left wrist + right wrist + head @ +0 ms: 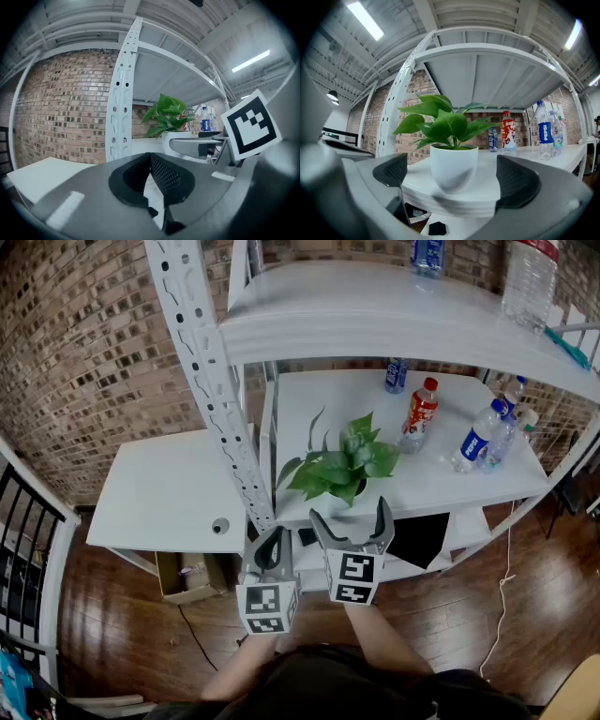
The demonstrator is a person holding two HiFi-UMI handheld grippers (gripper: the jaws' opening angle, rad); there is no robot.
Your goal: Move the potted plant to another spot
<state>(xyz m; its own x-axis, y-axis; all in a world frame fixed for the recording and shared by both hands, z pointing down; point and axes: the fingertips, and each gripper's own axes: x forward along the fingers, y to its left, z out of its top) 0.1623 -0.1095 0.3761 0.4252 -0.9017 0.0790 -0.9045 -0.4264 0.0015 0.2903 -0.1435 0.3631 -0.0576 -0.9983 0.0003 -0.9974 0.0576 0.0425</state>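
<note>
The potted plant (343, 468) has broad green leaves in a small white pot (453, 168). It stands near the front edge of the white middle shelf (450, 488). My right gripper (352, 524) is held level just in front of that edge, open wide, with nothing between its pads. In the right gripper view the pot stands centred beyond the gap, apart from both pads (517, 180). My left gripper (272, 556) hangs to the left, beside the rack's upright post, with its jaws shut on nothing (151, 174). From there the plant (169, 116) shows to the right of the post.
A red bottle (419, 414), blue-labelled bottles (476, 439) and a small can (396, 376) stand further back on the same shelf. The perforated post (211, 381) rises left of the plant. A white side table (169, 488) adjoins the rack; a cardboard box (187, 577) lies below.
</note>
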